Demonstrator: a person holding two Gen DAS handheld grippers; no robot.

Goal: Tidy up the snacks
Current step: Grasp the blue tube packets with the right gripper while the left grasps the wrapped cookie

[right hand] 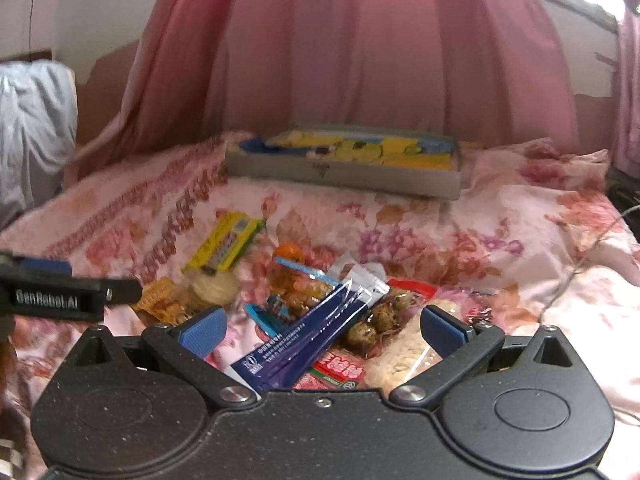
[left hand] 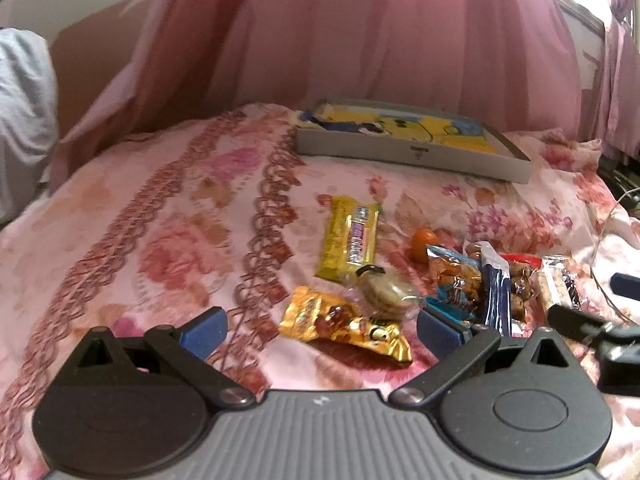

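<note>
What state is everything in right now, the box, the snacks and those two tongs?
Left tongs: open, holding nothing.
Right tongs: open, holding nothing.
Grey box: lying flat at the far side of the bedspread, apart from the snacks; open or closed, cannot tell.
Yellow bar: lying flat, wrapped.
Gold packet: lying crumpled.
Blue sachet: resting on top of other snacks.

A: What sits between the left gripper [left hand: 322, 330]'s blue pads?

B: Nothing is clamped; the jaws stand wide apart over the floral bedspread [left hand: 160, 240]. A gold wrapper [left hand: 344, 324] lies just ahead, touching a clear-wrapped round biscuit [left hand: 386, 294].

A: Beyond that?

B: A yellow bar [left hand: 348, 246], an orange fruit [left hand: 424, 244], a heap of packets [left hand: 496, 284], then a grey box [left hand: 408, 142] near the pink curtain [left hand: 360, 32].
</note>
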